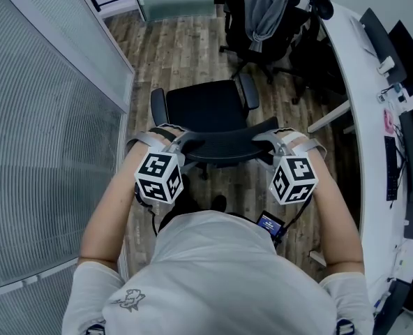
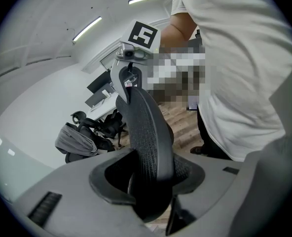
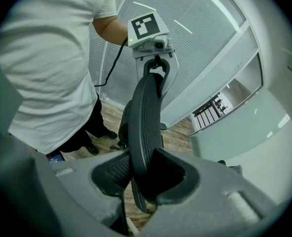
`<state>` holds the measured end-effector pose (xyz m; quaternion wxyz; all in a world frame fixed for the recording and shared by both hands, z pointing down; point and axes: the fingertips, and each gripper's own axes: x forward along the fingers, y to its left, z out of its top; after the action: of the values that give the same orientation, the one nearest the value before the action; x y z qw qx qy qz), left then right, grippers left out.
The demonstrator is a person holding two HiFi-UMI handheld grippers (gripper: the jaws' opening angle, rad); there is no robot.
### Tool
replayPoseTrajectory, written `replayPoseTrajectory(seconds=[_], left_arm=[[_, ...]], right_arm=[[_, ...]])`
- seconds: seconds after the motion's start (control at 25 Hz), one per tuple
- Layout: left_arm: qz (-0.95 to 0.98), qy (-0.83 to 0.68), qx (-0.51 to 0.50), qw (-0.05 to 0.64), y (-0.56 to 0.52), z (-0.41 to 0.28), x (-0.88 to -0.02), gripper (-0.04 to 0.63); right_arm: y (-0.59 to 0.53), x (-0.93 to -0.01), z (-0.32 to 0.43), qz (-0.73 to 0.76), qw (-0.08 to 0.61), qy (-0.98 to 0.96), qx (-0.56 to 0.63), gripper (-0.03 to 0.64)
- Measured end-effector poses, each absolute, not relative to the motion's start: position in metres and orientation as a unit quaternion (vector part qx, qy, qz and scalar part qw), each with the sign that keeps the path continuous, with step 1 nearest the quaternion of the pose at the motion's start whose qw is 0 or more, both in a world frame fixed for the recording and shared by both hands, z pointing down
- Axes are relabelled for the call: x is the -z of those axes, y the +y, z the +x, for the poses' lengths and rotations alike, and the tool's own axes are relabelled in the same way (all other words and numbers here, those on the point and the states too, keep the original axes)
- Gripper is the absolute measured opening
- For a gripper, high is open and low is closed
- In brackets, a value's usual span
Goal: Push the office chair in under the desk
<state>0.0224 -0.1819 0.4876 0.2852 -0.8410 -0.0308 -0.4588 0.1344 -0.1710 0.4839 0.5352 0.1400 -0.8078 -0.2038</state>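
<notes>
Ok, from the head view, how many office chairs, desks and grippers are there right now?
Office chairs: 2, the held chair and the spare chair with a grey jacket on it
Desks: 1, the white desk
Grippers: 2, left gripper and right gripper, both shut on the held chair's backrest
Total: 5
</notes>
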Motion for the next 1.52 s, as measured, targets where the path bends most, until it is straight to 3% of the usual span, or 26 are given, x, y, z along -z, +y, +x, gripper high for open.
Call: replayPoseTrajectory(seconds=[0.72,1.52], left_arm=[[-0.831,-0.044,0.472,0.290,-0.173,-0.028,-0.489,0.150],[-0.821,-0.164,0.426,0.344,-0.148,-0.080,-0.485,0.152]], right_arm=[[-0.153,-0.480,0.086,0.118,0.545,-0.804,0.207,0.118],[-0.097,-0.476,0.024,0.212,0.572,-0.782,0.126,0.117]])
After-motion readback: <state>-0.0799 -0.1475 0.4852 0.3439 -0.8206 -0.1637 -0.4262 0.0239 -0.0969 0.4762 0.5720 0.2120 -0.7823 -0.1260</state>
